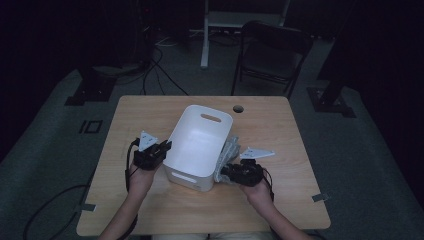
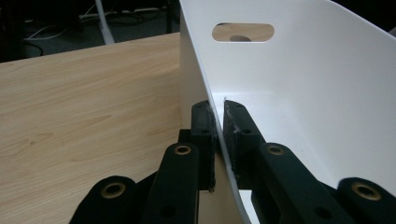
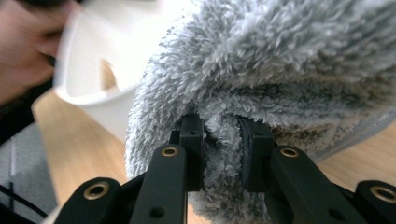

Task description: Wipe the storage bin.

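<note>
The white plastic bin (image 1: pixel 200 145) stands mid-table, its left wall pinched between the jaws of the left gripper (image 2: pixel 218 126). Just beside its right wall, seemingly touching it, a fluffy grey towel (image 3: pixel 280 79) is clamped in the right gripper (image 3: pixel 223 140) on the wooden table (image 1: pixel 280 130).

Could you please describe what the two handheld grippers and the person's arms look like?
Both the left gripper and the right gripper are black, with brass-coloured rivets on the jaw links, each topped by a grey three-cornered plate and trailing a black cable. The forearms are bare, no sleeves.
</note>
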The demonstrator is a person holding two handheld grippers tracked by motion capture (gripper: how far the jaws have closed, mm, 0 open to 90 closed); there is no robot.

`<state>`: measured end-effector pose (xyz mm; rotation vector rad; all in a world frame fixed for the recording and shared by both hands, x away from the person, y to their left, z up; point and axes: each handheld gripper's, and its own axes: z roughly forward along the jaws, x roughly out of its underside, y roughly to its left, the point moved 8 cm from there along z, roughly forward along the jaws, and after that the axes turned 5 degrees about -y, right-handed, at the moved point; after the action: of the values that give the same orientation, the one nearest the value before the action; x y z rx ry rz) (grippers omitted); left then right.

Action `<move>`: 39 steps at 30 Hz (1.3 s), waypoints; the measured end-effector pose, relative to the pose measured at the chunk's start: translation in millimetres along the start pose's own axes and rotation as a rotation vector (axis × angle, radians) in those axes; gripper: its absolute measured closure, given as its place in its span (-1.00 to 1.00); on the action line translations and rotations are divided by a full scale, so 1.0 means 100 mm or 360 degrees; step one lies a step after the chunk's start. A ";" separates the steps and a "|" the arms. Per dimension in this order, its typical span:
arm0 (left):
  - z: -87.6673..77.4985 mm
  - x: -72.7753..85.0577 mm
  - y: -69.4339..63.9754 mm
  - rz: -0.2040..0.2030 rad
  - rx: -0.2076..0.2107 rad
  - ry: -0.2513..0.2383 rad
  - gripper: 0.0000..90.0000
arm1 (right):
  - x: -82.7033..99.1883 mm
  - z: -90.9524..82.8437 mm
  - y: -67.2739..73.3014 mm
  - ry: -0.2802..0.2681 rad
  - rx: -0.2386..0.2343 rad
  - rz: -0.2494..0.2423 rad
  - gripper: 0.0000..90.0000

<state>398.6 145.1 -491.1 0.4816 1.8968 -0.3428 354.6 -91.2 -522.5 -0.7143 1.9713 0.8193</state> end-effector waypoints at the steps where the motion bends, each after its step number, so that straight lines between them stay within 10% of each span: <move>1: 0.00 0.00 0.00 -0.0002 0.0001 0.0001 0.85 | 0.02 0.02 -0.03 0.0014 0.0000 0.0013 0.67; 14: 0.01 0.00 0.01 -0.0041 -0.0072 0.0013 0.86 | 0.52 0.41 -0.42 0.0318 0.0114 0.0140 0.67; 26: 0.01 -0.01 0.00 -0.0038 -0.0083 0.0023 0.86 | 0.02 -0.20 0.21 -0.0057 -0.0189 0.0046 0.61; 39: 0.01 -0.01 -0.02 0.0000 0.0004 0.0022 0.85 | 0.11 -0.05 0.21 0.0044 -0.0074 -0.0075 0.52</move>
<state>398.7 143.1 -491.0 0.4867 1.9098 -0.3426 331.5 -83.9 -524.2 -0.8004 1.9578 0.8331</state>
